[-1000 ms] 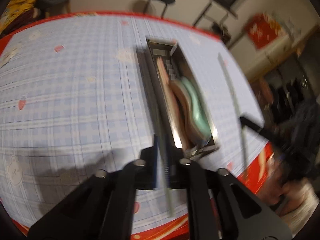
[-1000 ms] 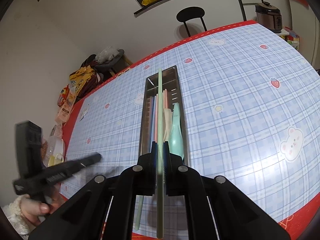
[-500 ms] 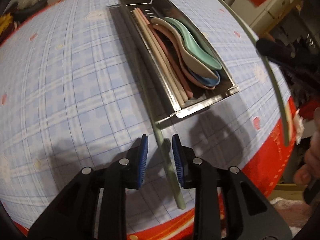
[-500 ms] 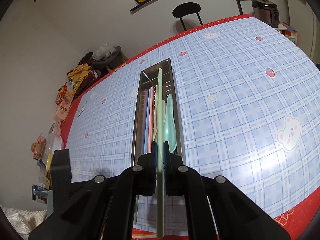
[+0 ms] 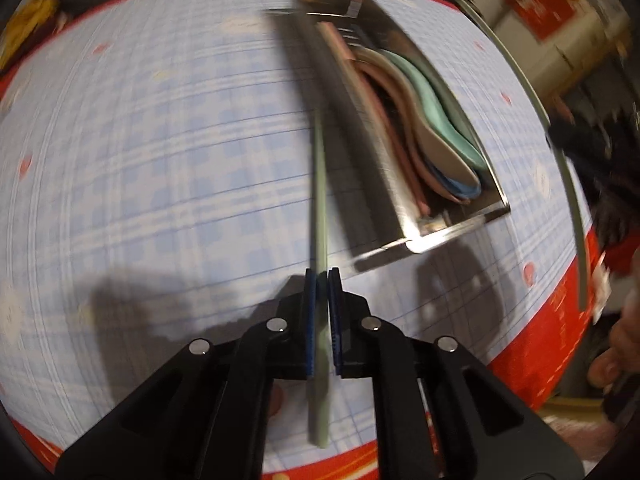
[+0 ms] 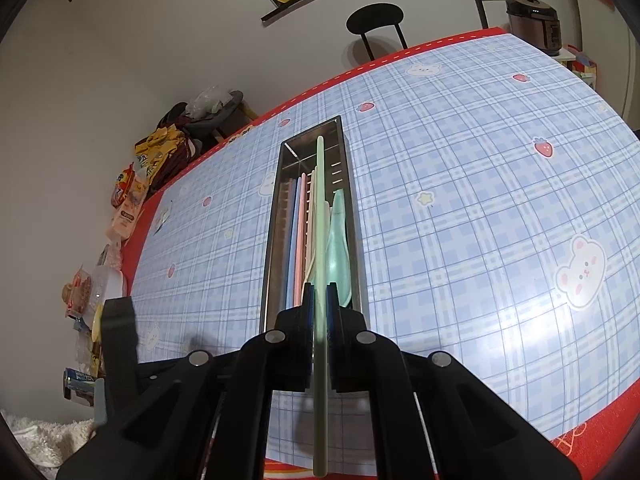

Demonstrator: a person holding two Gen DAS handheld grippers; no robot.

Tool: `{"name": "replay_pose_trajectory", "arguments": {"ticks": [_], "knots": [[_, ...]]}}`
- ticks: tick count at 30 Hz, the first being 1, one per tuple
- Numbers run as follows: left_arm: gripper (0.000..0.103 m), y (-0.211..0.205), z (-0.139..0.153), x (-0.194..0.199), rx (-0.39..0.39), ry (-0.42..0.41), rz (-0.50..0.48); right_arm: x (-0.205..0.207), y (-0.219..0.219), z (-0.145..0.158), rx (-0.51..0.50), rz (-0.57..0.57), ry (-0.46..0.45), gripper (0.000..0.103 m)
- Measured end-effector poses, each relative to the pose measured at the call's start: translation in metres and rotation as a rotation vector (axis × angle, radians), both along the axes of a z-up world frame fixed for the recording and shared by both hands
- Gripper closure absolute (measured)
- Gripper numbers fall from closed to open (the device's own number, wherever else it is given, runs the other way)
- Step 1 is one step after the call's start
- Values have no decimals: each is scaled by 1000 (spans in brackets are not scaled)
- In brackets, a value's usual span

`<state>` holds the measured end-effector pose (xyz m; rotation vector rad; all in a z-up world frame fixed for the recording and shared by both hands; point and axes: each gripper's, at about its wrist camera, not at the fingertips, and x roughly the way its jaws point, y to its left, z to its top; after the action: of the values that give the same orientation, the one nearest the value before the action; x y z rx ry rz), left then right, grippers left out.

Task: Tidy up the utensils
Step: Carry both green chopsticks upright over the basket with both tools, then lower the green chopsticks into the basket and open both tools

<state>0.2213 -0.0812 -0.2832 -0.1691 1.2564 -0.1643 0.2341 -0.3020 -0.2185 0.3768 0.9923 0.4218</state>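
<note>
In the left wrist view my left gripper [image 5: 321, 280] is closing on a pale green chopstick [image 5: 319, 184] that lies on the checked tablecloth just left of the steel utensil tray [image 5: 394, 196]; the blue pads press on it. The tray holds pink and cream chopsticks and several stacked spoons [image 5: 436, 132]. In the right wrist view my right gripper [image 6: 320, 296] is shut on a second green chopstick [image 6: 319, 200], held above the tray [image 6: 275, 216] and in line with it. That chopstick also shows as a curved green chopstick [image 5: 576, 208] at the right of the left wrist view.
The blue plaid tablecloth [image 6: 480, 184] has a red border [image 6: 592, 436] near the front edge. A black chair [image 6: 376, 20] and a rice cooker [image 6: 532, 20] stand beyond the table. Snack bags [image 6: 160, 148] are piled at the left. A hand [image 5: 616, 344] shows at the right.
My left gripper sank to the table and shut on the green chopstick that lay between its open jaws half a second ago. The right gripper kept still with its chopstick.
</note>
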Motion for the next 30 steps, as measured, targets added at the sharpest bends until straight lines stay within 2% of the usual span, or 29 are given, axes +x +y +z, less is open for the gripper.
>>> {"name": "replay_pose_trajectory", "arguments": {"ticks": [7,11,17,21,30], "knots": [[93,53,28,-4,-131,-24,185,10,9,-4,10,18,11,97],[93,58,47,6,-197,-59,217,18,15,-7,15,29,23,97],[93,38,63,39,-324,-85,228,34,26,-8,14,42,27,97],[93,21,70,58,-336,-112,200,44,31,-10,8,46,26,97],[93,15,46,96,-369,-45,227,69,44,-22,9,42,47,97]]}}
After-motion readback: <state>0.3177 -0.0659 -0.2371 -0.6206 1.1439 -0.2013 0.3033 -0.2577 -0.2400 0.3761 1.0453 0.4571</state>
